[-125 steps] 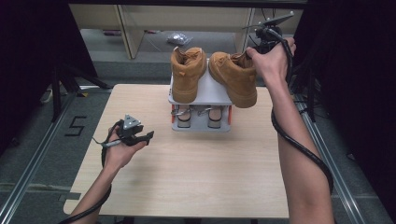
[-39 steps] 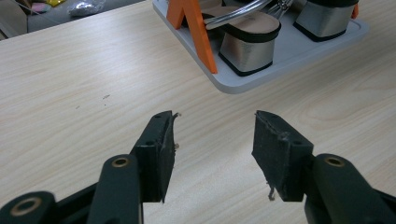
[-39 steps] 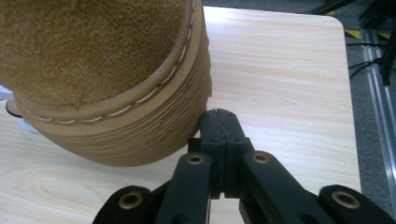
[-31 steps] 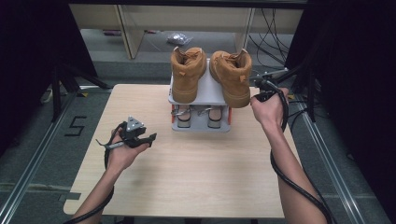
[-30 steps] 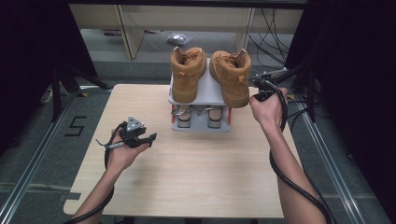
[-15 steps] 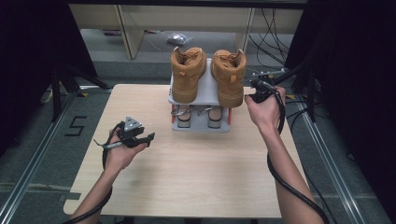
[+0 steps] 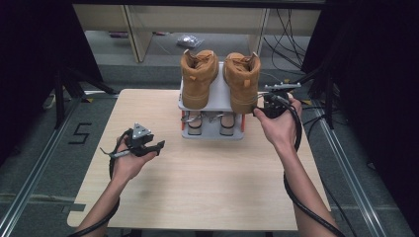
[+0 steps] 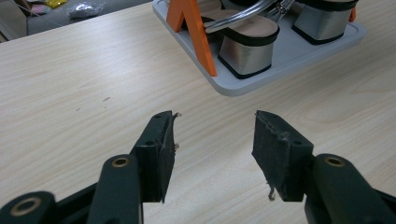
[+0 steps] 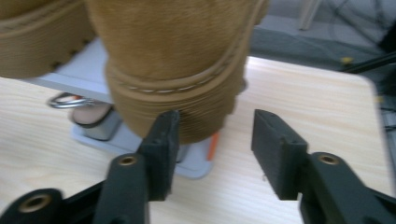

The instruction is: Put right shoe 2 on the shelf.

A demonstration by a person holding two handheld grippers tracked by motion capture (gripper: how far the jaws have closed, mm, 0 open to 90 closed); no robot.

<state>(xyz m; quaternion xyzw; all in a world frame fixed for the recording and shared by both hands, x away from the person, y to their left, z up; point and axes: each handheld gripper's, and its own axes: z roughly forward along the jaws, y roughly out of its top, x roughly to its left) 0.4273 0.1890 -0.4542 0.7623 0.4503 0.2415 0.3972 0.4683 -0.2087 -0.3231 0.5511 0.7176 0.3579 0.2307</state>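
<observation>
Right boot (image 7: 243, 81) | upper centre of high frame, on rack's top shelf (image 7: 220, 101) beside its twin | right gripper (image 7: 264, 106) jaws just opened, empty, at its toe | back straight off, don't nudge it.

Lab: cables (image 7: 341, 94), floor rails (image 7: 29, 173), dark surroundings

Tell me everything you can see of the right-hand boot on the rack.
The right boot is a tan, suede-looking ankle boot with a padded collar, pale stitching along the welt and a ribbed tan sole. It stands upright on the top shelf of the grey rack, beside the left boot, its toe overhanging the near edge. The right gripper sits just off that toe: its jaws have just been opening, with nothing between them.
</observation>
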